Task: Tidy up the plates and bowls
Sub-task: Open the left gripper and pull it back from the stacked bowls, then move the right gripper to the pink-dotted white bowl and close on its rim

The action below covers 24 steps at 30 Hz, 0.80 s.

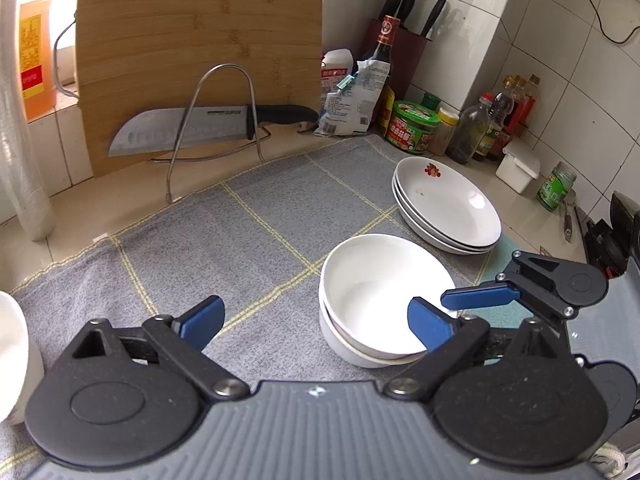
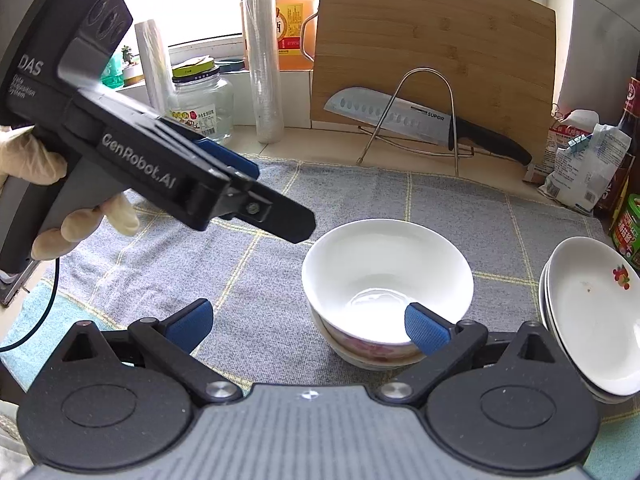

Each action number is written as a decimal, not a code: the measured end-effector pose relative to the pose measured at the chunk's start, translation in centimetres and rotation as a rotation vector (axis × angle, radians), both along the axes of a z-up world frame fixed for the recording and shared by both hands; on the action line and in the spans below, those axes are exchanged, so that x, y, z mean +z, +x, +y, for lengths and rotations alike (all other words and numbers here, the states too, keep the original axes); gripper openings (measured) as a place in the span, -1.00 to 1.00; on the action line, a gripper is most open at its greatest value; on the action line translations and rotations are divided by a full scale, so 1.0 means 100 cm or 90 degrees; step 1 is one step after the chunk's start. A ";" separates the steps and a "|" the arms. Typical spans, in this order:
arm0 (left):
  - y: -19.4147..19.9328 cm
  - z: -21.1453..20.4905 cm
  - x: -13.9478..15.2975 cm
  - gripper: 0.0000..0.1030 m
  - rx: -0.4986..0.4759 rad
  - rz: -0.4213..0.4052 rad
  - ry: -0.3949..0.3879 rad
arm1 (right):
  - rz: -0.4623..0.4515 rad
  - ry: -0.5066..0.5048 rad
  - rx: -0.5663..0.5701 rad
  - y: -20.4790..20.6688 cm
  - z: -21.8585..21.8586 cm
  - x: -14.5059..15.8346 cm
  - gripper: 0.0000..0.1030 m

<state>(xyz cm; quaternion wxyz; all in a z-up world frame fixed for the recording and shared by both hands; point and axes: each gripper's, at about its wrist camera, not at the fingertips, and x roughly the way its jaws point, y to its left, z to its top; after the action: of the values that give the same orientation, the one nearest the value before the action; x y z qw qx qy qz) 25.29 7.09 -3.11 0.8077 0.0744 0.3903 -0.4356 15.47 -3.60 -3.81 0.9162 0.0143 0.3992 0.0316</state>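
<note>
Bowls [image 2: 387, 280], stacked, sit on the grey cloth [image 1: 240, 248] mid-worktop, with stacked plates [image 1: 448, 204] just beside them toward the bottles. Left gripper [image 1: 316, 320] and right gripper [image 2: 308, 326] are spread wide, pinching nothing.

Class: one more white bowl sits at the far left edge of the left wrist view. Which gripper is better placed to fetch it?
Left. The lone white bowl lies beside the open left gripper; the open right gripper faces the stacked white bowls.
</note>
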 end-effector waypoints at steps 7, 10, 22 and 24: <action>-0.009 0.051 -0.017 0.96 0.102 -0.002 0.028 | -0.009 -0.021 0.001 0.009 0.008 0.011 1.00; -0.009 0.077 -0.030 0.96 0.142 0.018 0.051 | -0.005 -0.036 0.007 0.018 0.015 0.014 1.00; -0.009 0.145 -0.059 0.96 0.286 -0.038 0.132 | 0.029 -0.092 0.070 0.066 0.060 0.014 1.00; -0.005 0.151 -0.063 0.96 0.296 -0.039 0.137 | 0.036 -0.094 0.080 0.075 0.068 0.012 1.00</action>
<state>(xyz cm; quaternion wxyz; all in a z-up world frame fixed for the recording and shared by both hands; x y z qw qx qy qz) 24.79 22.14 -9.44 0.8850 0.0815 0.4163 -0.1920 23.00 3.16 -2.63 0.8993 -0.0775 0.4263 0.0592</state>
